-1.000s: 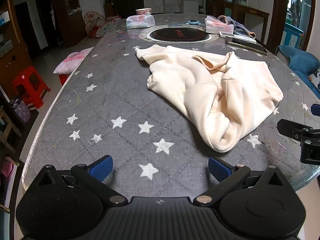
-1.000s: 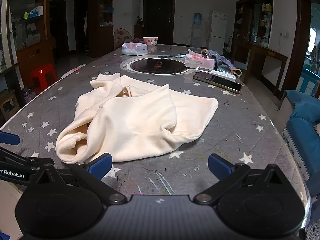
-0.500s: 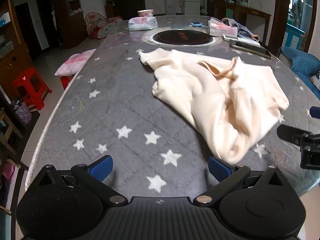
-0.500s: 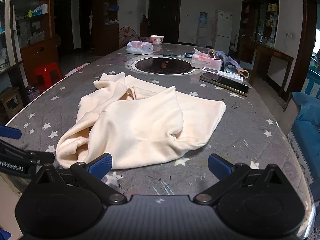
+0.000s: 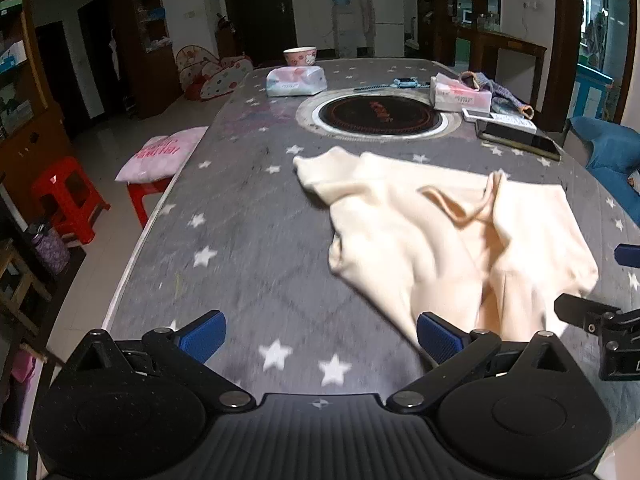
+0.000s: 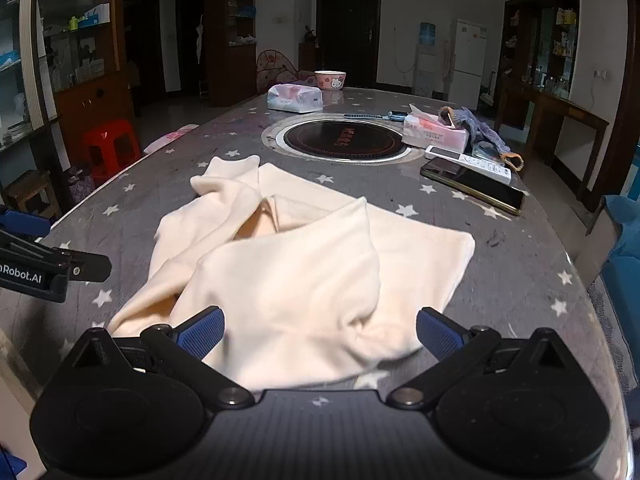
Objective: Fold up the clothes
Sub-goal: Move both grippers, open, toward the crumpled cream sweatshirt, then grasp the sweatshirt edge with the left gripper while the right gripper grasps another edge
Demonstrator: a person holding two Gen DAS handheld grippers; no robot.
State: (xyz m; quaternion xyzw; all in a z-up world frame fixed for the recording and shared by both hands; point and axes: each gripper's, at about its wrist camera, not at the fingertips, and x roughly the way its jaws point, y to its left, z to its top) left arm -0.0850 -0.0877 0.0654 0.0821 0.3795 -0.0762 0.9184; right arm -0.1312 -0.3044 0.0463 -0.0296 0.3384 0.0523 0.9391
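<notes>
Jaws of left gripper (image 5: 318,330) and right gripper (image 6: 318,330) stand wide apart, empty, near the crumpled cream garment (image 6: 304,264). Approach step, judged; next: grasp near hem corners and spread flat.

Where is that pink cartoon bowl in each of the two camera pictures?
Left wrist view: the pink bowl sits at the table's far end, upper middle, behind the tissue pack.
Right wrist view: the bowl is upper middle, just right of the pack.
Shared landmark: the round black hotplate.
</notes>
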